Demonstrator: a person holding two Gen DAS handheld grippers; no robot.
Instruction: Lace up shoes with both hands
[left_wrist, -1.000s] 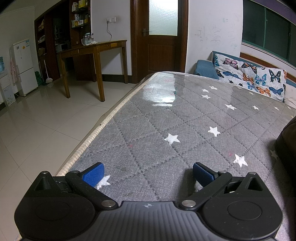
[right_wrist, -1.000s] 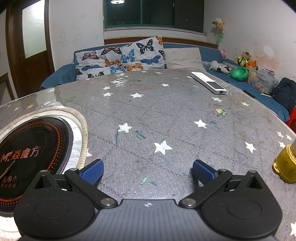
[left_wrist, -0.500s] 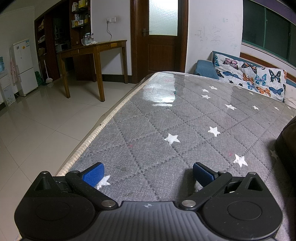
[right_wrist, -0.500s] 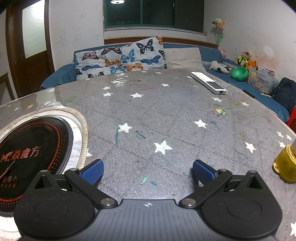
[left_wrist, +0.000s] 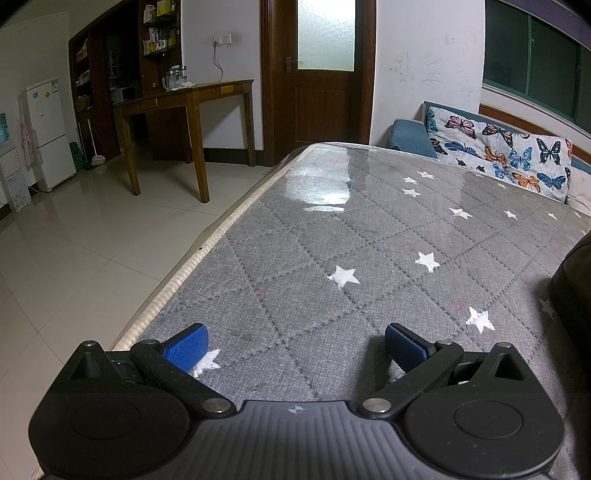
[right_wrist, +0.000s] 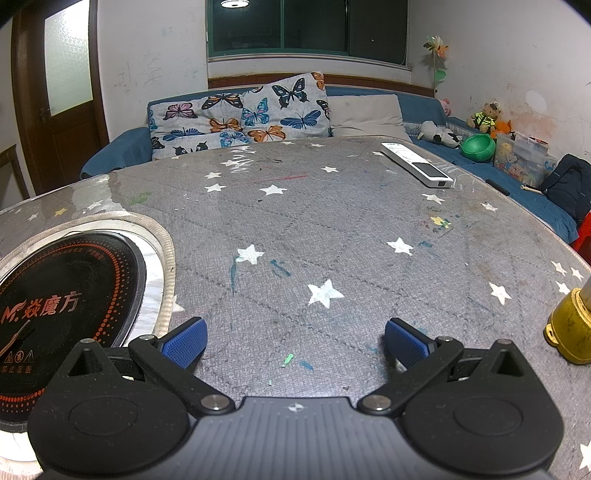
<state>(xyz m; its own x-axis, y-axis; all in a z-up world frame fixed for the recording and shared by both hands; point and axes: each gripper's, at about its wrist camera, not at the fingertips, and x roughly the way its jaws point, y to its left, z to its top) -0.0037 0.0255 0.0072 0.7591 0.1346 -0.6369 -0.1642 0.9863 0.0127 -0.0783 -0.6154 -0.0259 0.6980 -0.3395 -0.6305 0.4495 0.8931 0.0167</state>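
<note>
Grey quilted covering with white stars, under a clear glossy sheet, spreads over the desk (left_wrist: 332, 236) and fills the centre of both views.

Blue sofa (right_wrist: 122, 147) along the far wall, top of the right wrist view, carrying a butterfly-print cushion (right_wrist: 243, 114) and a plain pale cushion (right_wrist: 369, 114).

Round black induction cooktop (right_wrist: 62, 295) with red lettering, set into the desk surface at the left edge of the right wrist view; a thin brown lace end (right_wrist: 16, 338) lies on its glass at lower left.

Dark brown object (left_wrist: 572, 291), cut off by the right edge of the left wrist view; cannot tell whether it is the shoe.

White remote control (right_wrist: 415, 164), flat on the desk, upper right.

Yellow metal item (right_wrist: 570, 332), right edge, partly out of frame.

Left claw (left_wrist: 293, 341): blue-padded fingers spread wide, nothing between them, low over the desk near its left edge.

Right claw (right_wrist: 295, 341): likewise spread wide and empty, just right of the cooktop.
</note>
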